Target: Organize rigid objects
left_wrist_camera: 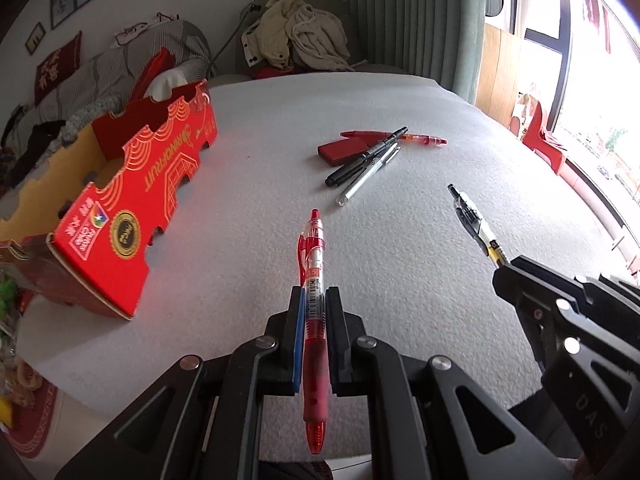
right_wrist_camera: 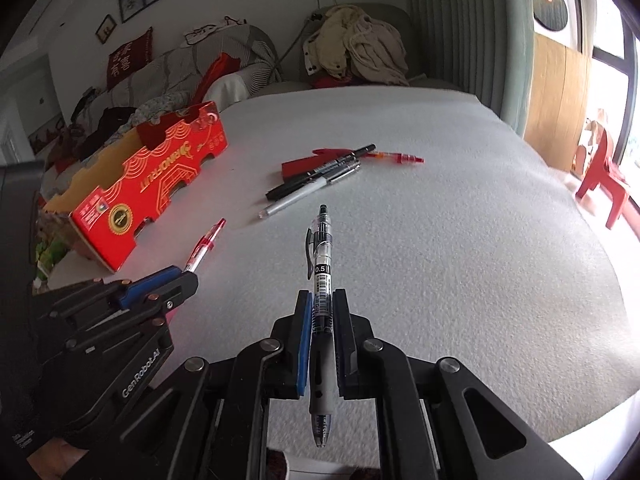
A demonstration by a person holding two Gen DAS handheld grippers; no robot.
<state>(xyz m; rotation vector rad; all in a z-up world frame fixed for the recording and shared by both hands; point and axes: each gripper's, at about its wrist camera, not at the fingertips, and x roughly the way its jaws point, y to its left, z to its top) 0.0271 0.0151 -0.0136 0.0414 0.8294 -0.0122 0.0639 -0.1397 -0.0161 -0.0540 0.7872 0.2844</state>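
- White textured worktop, sofa and curtain behind; red cardboard box at its left edge.
- Left gripper angled downward, clamped on a red gel pen, held above the near edge.
- Right gripper, same downward tilt, clamped on a black gel pen.
- Loose pens lie mid-worktop.

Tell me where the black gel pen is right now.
The black gel pen is clamped in the right gripper above the white tabletop, to the right of the left gripper's red gel pen.
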